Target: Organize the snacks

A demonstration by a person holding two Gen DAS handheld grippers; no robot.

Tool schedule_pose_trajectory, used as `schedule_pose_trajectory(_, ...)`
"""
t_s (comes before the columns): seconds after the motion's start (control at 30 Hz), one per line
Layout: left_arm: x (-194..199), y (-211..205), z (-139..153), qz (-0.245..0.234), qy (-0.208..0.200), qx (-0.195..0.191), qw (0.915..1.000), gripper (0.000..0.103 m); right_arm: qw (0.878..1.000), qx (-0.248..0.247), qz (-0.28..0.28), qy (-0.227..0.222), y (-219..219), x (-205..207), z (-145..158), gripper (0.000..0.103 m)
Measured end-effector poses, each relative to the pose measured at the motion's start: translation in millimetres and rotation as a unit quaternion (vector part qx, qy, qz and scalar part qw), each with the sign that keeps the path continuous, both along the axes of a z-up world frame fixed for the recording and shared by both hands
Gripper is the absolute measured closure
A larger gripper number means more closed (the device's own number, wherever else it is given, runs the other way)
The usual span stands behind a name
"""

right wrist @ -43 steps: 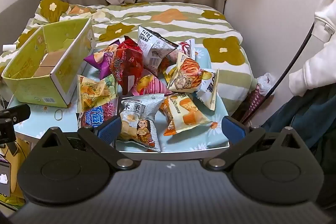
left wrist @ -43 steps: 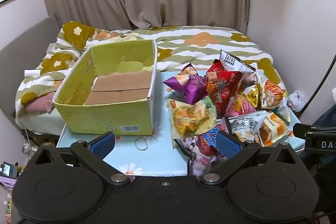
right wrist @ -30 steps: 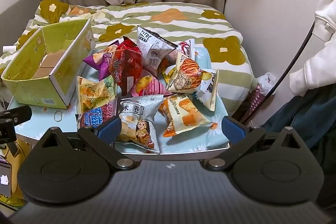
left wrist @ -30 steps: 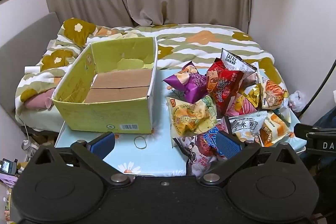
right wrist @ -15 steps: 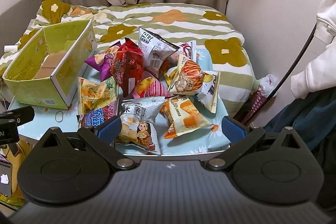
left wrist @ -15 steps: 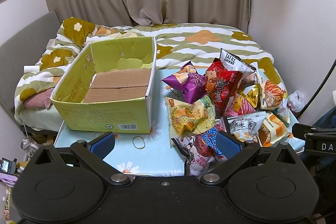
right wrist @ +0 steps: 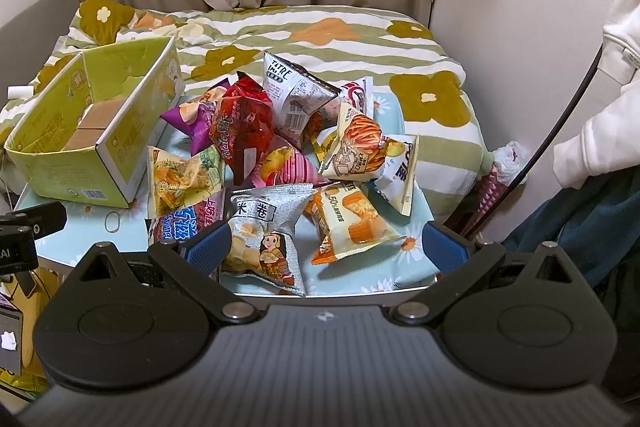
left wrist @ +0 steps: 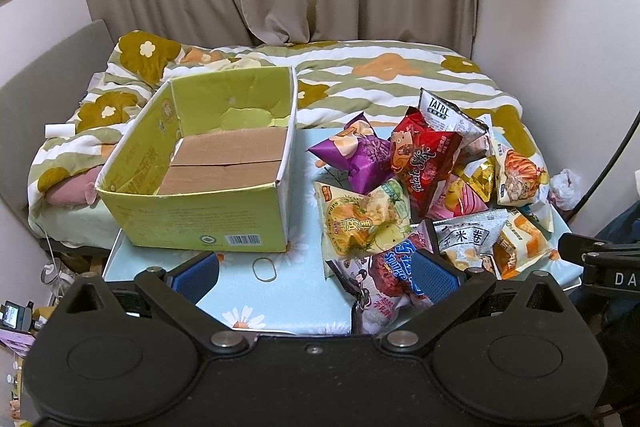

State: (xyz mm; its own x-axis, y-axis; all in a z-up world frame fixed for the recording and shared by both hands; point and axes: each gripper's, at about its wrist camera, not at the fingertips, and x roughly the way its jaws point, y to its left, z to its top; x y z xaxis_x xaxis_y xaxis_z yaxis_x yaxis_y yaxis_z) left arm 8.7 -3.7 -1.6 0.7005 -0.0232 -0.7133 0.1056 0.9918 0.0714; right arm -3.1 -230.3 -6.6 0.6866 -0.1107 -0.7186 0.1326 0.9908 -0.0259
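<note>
A heap of several snack bags lies on the right half of a small floral table (left wrist: 248, 311): a purple bag (left wrist: 354, 157), a red bag (left wrist: 424, 163), a yellow-green bag (left wrist: 360, 223) and a grey bag (right wrist: 266, 235) nearest the front. An empty yellow-green cardboard box (left wrist: 192, 223) stands on the table's left side. My left gripper (left wrist: 314, 275) hangs open over the near table edge, between box and heap. My right gripper (right wrist: 326, 247) is open too, above the front edge, with the grey bag and an orange-cracker bag (right wrist: 352, 223) between its fingers, untouched.
A rubber band (left wrist: 264, 269) lies on the table in front of the box. A bed with a flowered quilt (left wrist: 360, 75) sits right behind the table, curtains beyond. A person in a white sleeve (right wrist: 600, 99) stands at the right, by a black cable.
Both grippers have drifted only slightly, the views shifting a little; both stay open and no bag has moved.
</note>
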Motion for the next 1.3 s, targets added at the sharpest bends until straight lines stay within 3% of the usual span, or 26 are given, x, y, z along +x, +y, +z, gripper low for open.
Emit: schedule_pose_trajectory(1.3,2.6,-1.2,-2.1,-0.002,0.005,0.000,1.0000,0.000,1.000,0.004,-0.003,0.003,-2.5,0.8,-3.1,0.000)
